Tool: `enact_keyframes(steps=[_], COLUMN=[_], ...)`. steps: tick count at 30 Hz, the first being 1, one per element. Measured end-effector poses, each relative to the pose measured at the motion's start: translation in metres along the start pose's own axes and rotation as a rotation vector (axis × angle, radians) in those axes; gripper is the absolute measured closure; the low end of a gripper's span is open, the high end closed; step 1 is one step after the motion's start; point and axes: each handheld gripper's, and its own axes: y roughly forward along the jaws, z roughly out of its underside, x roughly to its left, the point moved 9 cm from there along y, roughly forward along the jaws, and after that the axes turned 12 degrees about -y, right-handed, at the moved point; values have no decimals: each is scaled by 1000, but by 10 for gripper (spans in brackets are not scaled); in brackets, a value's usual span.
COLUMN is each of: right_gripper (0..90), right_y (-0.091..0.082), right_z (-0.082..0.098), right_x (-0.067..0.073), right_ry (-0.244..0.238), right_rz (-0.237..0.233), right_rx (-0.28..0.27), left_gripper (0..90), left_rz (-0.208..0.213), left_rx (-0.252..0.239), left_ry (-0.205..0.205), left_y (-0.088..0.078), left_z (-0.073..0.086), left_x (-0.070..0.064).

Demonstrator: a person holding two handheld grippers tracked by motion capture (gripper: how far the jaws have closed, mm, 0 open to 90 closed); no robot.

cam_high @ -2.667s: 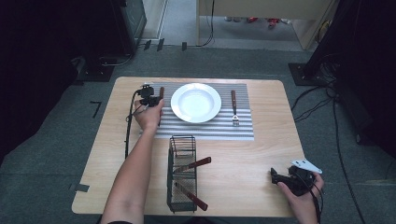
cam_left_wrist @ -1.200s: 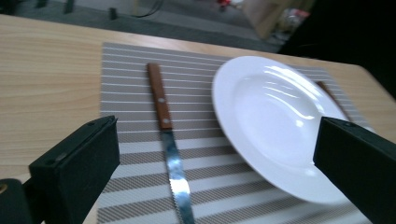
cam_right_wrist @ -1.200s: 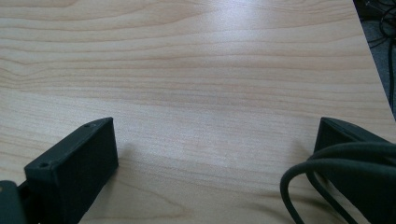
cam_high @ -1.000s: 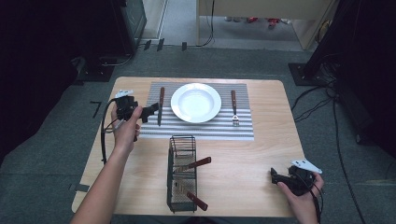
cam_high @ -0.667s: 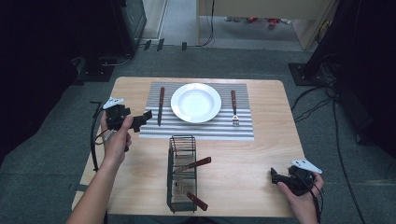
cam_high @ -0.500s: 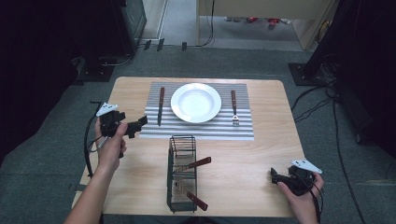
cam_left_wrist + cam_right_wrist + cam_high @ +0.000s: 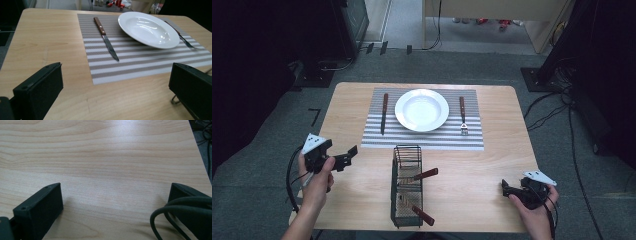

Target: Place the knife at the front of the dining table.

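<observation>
Knife point(image 7: 383, 113) now down on the striped placemat point(image 7: 427, 140), left of the white plate point(image 7: 422, 110), blade toward the near side. Left gripper point(image 7: 349, 154) pulled back to the near left, jaws spread, empty. Right gripper point(image 7: 506, 187) parked near right, jaws apart, empty. Fork point(image 7: 462, 116) right of plate. Setting looking complete; wood-handled utensils left in the wire caddy point(image 7: 408, 186).

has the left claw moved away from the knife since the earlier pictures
Yes. The left claw was at the knife on the placemat; it is now back toward the person and left, over bare table off the mat's near-left corner, jaws open.
</observation>
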Motion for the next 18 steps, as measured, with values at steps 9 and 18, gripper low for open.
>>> enact_keyframes(steps=[9, 18], right_gripper=[0, 0], right_y=[0, 0], right_z=[0, 0], right_x=[0, 0], right_ry=[3, 2], right_rz=[2, 2], right_rx=[2, 1], left_gripper=[0, 0], left_rz=[-56, -210], left_rx=[12, 49], left_ry=[-29, -14], left_y=[-14, -27], left_z=[35, 68], left_x=[22, 65])
